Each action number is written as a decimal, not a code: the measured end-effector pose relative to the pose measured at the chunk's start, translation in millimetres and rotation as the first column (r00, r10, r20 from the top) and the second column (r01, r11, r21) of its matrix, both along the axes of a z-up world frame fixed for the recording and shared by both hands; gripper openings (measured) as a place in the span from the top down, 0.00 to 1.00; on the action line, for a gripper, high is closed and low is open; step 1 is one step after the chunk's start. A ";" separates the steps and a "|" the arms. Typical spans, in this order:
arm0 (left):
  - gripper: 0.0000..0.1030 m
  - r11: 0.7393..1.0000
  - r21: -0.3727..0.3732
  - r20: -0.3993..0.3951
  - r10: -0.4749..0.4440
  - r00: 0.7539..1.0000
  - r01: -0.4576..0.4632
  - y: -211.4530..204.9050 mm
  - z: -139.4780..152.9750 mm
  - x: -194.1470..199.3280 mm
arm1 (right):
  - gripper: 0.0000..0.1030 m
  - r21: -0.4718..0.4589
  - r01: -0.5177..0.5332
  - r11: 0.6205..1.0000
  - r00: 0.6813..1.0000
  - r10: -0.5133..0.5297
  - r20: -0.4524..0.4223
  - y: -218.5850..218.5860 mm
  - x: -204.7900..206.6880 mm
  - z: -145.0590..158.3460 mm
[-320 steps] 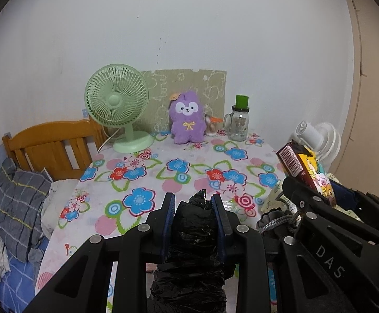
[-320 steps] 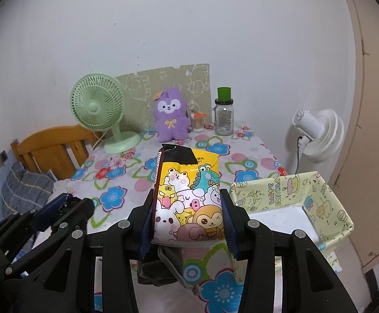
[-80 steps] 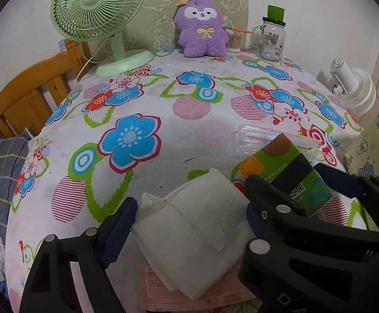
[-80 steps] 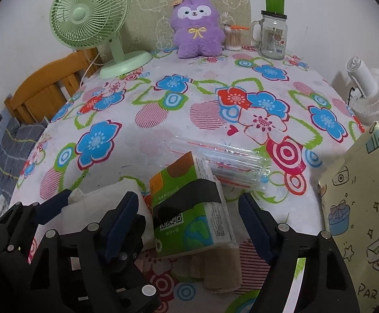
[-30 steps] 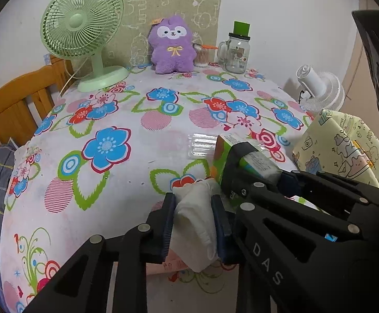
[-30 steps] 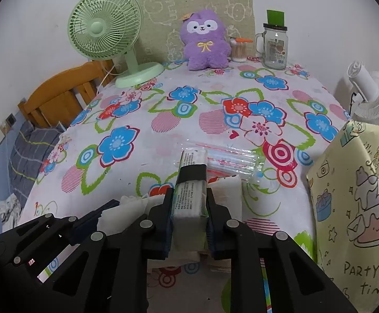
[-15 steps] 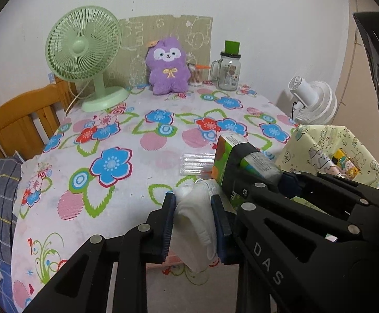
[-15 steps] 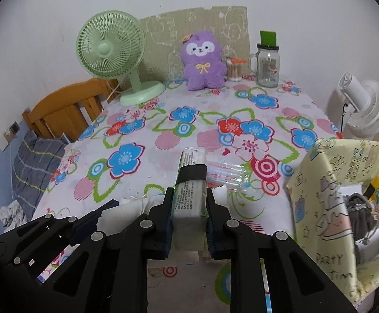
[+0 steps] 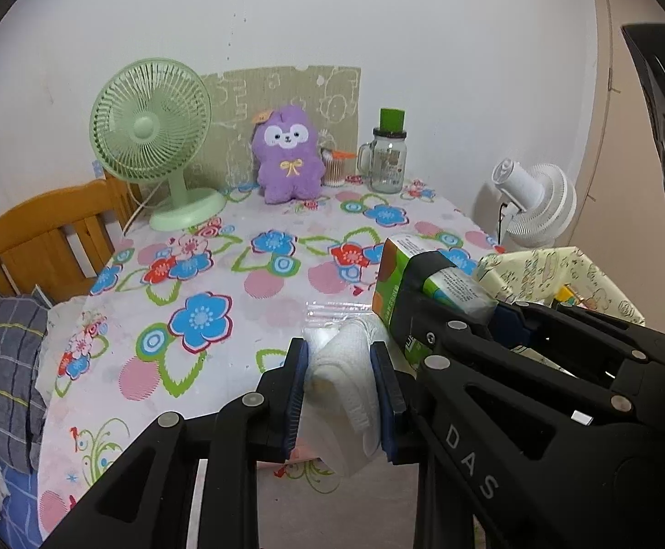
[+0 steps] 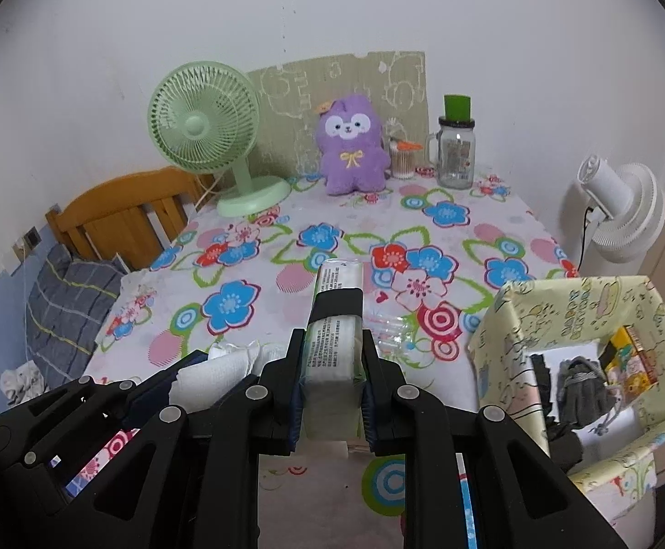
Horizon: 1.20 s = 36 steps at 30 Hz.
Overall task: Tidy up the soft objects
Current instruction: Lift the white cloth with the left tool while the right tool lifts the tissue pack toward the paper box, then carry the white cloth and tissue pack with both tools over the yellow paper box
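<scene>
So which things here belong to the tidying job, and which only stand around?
Job:
- white folded cloth, in the left jaws
- tissue pack, in the right jaws
- yellow storage box

Standing around:
- green fan
- purple plush
- glass jar
- white fan

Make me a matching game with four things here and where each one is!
Things:
1. white cloth
2. tissue pack
3. purple plush
4. grey pouch

Places:
A. inside the yellow box
B. at the table's far edge
C. in the right gripper
D. in the left gripper

Pairs: 1-D, 2-C, 3-B, 4-A
</scene>
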<state>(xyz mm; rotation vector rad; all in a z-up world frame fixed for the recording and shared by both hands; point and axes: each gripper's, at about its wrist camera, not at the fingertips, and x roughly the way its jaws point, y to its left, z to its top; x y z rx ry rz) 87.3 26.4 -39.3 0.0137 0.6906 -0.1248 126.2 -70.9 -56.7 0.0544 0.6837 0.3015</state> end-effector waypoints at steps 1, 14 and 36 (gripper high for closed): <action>0.74 1.000 0.001 0.005 0.000 1.000 0.000 -0.7 3.0 -1.7 | 0.77 0.002 0.000 1.000 1.000 0.000 0.006 -1.1 -1.7 3.0; 0.74 1.000 0.013 0.074 0.001 0.997 -0.002 -14.4 38.2 -20.4 | 0.77 0.019 0.005 1.000 0.997 -0.006 0.071 -15.9 -22.6 41.6; 0.74 0.998 0.050 0.107 0.023 0.994 -0.028 -62.4 48.0 -29.1 | 0.77 0.032 -0.017 0.999 0.994 0.013 0.107 -63.9 -27.9 50.5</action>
